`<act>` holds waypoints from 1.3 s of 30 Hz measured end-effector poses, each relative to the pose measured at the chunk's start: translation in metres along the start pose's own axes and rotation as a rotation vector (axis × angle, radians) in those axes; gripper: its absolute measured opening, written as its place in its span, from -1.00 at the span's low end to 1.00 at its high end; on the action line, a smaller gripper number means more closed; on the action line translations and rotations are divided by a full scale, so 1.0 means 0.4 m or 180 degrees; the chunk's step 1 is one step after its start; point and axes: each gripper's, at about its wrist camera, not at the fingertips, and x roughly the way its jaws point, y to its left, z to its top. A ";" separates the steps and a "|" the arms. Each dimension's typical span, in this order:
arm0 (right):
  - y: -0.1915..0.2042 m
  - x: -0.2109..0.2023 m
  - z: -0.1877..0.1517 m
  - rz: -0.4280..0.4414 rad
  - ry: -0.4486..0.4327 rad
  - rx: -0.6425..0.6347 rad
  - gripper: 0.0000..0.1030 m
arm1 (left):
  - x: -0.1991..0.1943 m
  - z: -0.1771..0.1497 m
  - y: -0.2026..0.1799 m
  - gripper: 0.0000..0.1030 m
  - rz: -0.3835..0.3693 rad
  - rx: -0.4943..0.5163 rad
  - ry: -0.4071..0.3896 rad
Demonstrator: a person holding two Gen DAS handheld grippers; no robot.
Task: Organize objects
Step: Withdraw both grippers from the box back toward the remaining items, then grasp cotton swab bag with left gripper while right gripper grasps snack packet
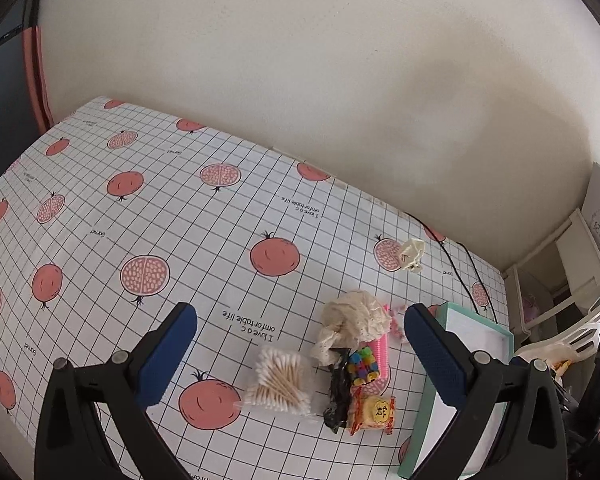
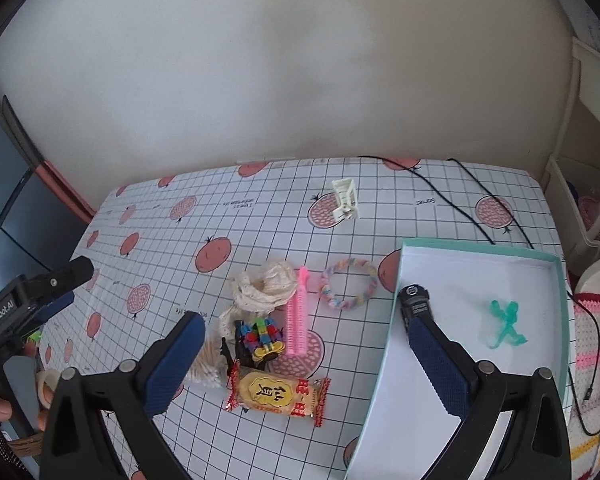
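A pile lies mid-table: cream lace cloth (image 2: 265, 286), pink comb (image 2: 297, 316), colourful block toy (image 2: 260, 336), cotton swab pack (image 1: 279, 380), yellow snack packet (image 2: 278, 394) and black wrapper (image 1: 339, 394). A pastel braided hair band (image 2: 348, 289) and a cream hair claw (image 2: 345, 199) lie farther back. A teal-rimmed white box (image 2: 480, 256) at right holds a green figure (image 2: 504, 324). My left gripper (image 1: 300, 344) is open above the pile. My right gripper (image 2: 306, 340) is open, its right finger over the box.
A pomegranate-print grid tablecloth (image 1: 140, 208) covers the table against a white wall. A black cable (image 2: 472, 200) runs along the back right. White shelving (image 2: 584, 184) and a knitted striped cloth (image 2: 592, 360) stand to the right.
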 end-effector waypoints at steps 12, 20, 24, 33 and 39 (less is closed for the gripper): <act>0.001 0.191 -0.093 0.0122 0.0782 -0.0103 1.00 | 0.168 -0.074 0.048 1.00 0.0171 -0.0073 0.0717; -0.007 0.240 -0.138 0.0014 0.1090 -0.0407 1.00 | 0.253 -0.121 0.065 1.00 0.0273 -0.0112 0.1051; -0.007 0.257 -0.158 -0.0088 0.1167 -0.0545 1.00 | 0.278 -0.136 0.066 1.00 0.0291 -0.0132 0.1144; 0.055 0.281 -0.179 -0.0070 0.1180 -0.0873 0.98 | 0.303 -0.147 0.053 1.00 0.0309 -0.0094 0.1184; 0.061 0.297 -0.169 0.0046 0.1002 -0.0812 0.91 | 0.317 -0.149 0.044 1.00 0.0359 -0.0065 0.1175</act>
